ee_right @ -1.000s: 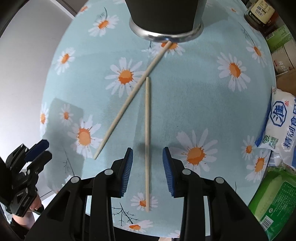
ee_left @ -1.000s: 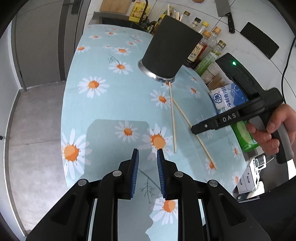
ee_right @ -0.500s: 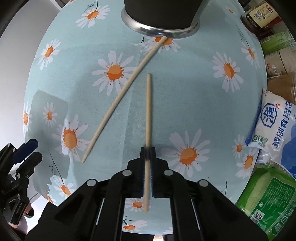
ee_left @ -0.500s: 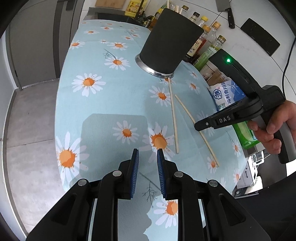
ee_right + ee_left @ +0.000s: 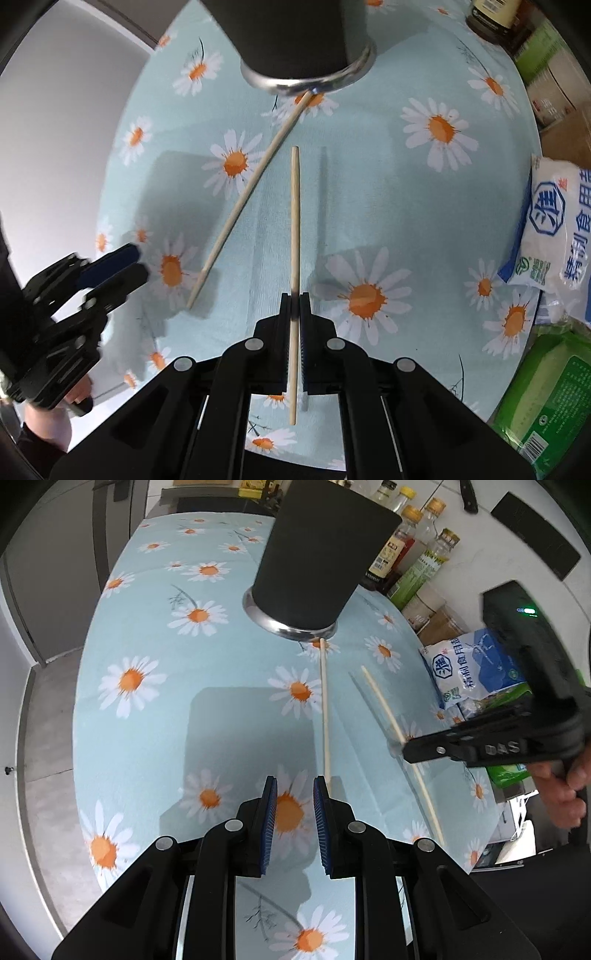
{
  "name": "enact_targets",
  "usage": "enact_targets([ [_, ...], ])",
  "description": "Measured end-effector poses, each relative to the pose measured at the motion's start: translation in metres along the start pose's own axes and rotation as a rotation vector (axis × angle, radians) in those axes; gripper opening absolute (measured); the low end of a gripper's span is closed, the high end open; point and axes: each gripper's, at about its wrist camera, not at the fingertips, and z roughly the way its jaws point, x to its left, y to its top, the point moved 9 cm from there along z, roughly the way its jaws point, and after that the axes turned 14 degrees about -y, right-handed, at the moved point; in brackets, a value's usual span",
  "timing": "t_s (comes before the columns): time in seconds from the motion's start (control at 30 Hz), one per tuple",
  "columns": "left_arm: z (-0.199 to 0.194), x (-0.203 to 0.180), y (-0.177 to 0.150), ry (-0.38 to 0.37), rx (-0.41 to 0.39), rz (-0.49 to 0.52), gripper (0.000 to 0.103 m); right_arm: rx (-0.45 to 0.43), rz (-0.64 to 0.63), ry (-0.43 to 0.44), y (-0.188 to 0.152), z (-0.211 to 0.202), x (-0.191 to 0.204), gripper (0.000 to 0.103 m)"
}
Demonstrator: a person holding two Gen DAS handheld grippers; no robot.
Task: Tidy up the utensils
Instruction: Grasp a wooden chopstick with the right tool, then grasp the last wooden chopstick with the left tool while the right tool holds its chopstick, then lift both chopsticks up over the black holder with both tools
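Table w/ daisy cloth [image 5: 155, 716]: black holder [image 5: 317, 554], 1 chopstick [image 5: 325, 716] flat, salt bag [image 5: 476, 668].

My right gripper [image 5: 294, 295] points steeply downward, its jaws clamped together on a thin stick [image 5: 294, 221]; my right hand [image 5: 565, 794] wraps its handle. My left gripper [image 5: 294, 805] tilts downward; its blue pads [image 5: 270, 812] stand slightly apart, gripping nothing.

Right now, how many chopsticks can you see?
2. One chopstick is pinched in the right gripper; the other chopstick lies on the daisy tablecloth, its tip at the black holder. More may hide inside.
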Motion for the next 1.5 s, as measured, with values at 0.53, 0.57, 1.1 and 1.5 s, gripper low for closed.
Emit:
enact_targets([
  [0.53,0.065,-0.020,0.042,0.123,0.203,0.001,0.019,-0.180,0.082,0.262,-0.006,-0.062,-0.048,0.005],
  [0.57,0.069,-0.018,0.044,0.137,0.216,-0.001,0.019,-0.183,0.085,0.271,-0.008,-0.063,-0.050,0.005],
  [1.1,0.105,-0.014,0.069,0.272,0.323,-0.027,0.012,-0.170,0.080,0.424,-0.012,-0.073,-0.066,0.005],
  [1.5,0.092,-0.028,0.052,0.161,0.188,-0.107,0.004,-0.160,0.078,0.433,-0.007,-0.066,-0.057,0.005],
])
